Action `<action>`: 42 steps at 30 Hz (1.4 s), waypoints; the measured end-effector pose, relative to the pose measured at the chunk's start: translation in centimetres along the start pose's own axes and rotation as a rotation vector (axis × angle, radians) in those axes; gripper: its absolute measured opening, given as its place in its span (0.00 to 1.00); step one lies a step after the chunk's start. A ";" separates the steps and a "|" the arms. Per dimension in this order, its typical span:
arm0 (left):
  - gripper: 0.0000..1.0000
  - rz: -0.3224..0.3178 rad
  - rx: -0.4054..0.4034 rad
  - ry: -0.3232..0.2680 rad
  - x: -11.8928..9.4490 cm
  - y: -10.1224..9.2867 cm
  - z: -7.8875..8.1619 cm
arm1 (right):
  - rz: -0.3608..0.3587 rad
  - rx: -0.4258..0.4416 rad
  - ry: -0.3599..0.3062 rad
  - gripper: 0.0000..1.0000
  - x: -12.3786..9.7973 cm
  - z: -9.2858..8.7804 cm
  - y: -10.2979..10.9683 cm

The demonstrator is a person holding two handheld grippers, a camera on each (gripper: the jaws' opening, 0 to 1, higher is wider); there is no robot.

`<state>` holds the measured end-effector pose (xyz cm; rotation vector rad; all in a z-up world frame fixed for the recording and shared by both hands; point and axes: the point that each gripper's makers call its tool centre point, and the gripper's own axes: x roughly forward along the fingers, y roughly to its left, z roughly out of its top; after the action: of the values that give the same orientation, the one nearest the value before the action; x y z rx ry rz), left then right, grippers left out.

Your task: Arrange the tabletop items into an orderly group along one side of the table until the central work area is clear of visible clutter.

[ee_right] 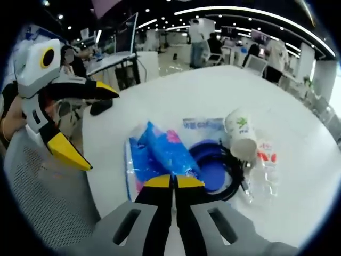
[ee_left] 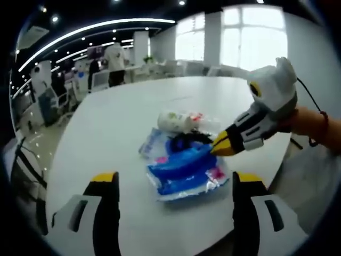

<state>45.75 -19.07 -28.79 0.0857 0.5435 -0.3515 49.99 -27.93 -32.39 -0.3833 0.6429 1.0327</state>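
A crinkled blue packet lies near the table's front edge. My right gripper is shut, its yellow tips pinching that packet's edge. My left gripper is open just short of the packet, with nothing between its jaws. Behind the packet lie a coil of black cable around a blue disc, a white paper cup on its side, a clear wrapper with red print and a pale blue-and-white packet.
The white round table stretches bare beyond the cluster. A grey mesh chair stands by the near edge. Desks, chairs and standing people fill the office behind.
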 end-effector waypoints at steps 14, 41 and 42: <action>0.79 -0.007 0.021 0.000 0.1 0.0 -0.1 | 0.153 -0.170 -0.051 0.01 -2.1 1.9 2.7; 0.49 -0.053 0.047 0.035 0.2 -0.9 -0.8 | 0.240 -0.204 -0.100 0.01 -3.9 2.8 3.7; 0.48 -0.052 0.045 0.038 0.2 -0.9 -0.9 | 0.242 -0.202 -0.101 0.01 -4.0 2.8 3.8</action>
<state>45.13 -19.81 -29.64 0.1216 0.5760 -0.4137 46.12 -27.19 -27.67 -0.4336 0.5028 1.3453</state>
